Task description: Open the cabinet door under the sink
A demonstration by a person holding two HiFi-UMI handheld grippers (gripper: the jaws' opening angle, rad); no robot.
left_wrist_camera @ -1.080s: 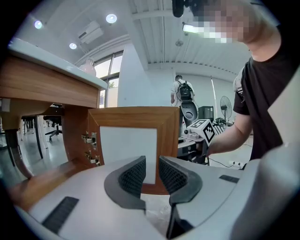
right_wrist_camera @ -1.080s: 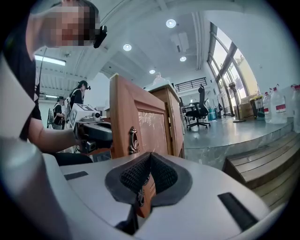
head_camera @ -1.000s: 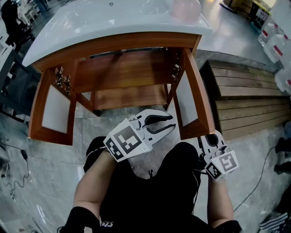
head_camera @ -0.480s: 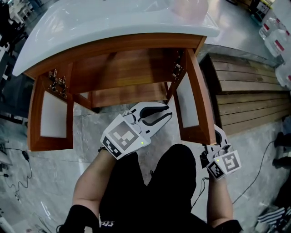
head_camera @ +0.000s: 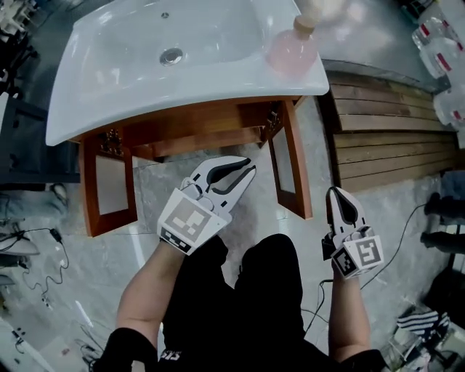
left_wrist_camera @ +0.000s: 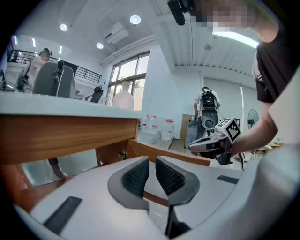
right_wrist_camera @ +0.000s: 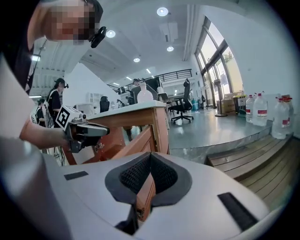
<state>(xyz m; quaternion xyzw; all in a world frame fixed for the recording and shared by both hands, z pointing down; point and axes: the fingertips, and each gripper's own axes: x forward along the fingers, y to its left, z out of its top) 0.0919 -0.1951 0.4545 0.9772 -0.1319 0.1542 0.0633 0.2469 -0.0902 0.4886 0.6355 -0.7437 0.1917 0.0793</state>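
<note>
Cabinet door [head_camera: 292,174] stands swung out; left gripper [head_camera: 251,167] jaws closing on nothing; right gripper [head_camera: 336,193] jaws pressed together.

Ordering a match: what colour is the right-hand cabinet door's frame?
Reddish-brown wood on the cabinet door; clearest in head view.

Bright, even light from ceiling spots [right_wrist_camera: 162,11] and windows [right_wrist_camera: 220,61]; glare on my white sink [head_camera: 109,87], fisheye bending and dark corners in both gripper views
</note>
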